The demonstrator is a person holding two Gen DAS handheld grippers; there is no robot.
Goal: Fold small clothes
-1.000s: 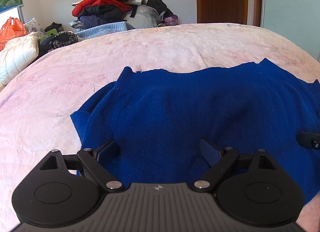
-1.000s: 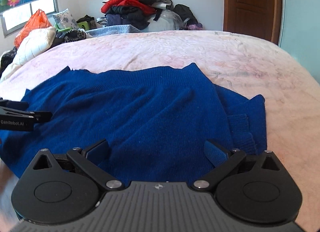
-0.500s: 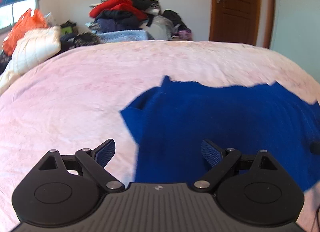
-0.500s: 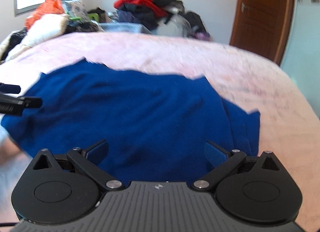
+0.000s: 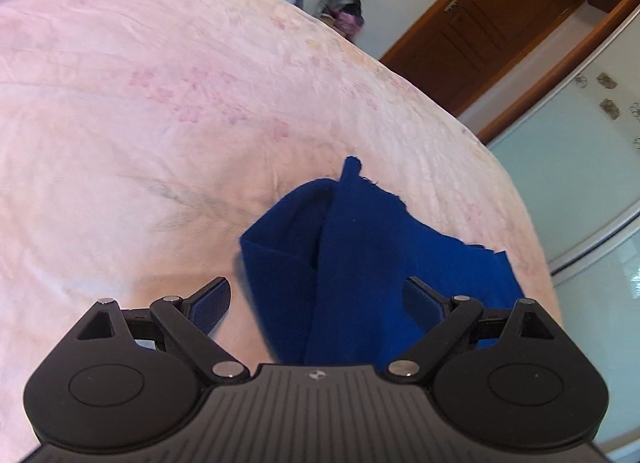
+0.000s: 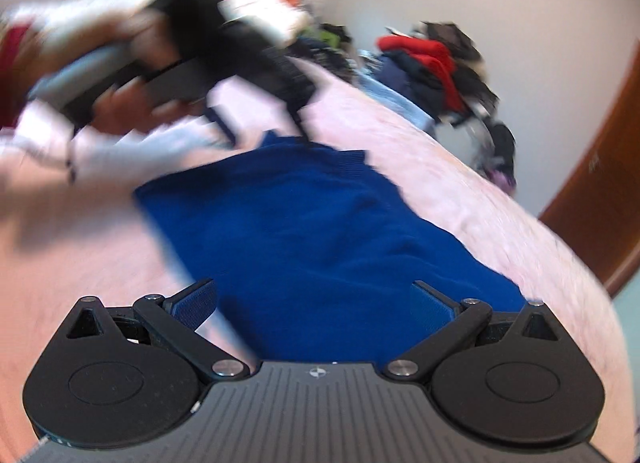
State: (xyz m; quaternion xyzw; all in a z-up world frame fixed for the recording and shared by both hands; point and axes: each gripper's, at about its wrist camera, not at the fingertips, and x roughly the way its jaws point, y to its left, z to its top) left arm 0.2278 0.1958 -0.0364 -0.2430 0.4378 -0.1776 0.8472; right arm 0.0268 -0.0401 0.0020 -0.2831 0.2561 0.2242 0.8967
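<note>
Blue sweater [image 5: 360, 247] spread on pink bed [image 5: 140, 123], partly folded. Left hand-held gripper [image 5: 318, 295] and right hand-held gripper [image 6: 314, 297] both released, hovering. Next, probably: grasp an edge, fold across.

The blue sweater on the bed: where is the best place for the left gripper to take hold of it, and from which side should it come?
Probably the pointed corner of the blue sweater, at its far end in the left wrist view. It sticks out onto the pink bedspread with bare sheet around it. The open left gripper could likely come down from above, one finger on each side.
</note>
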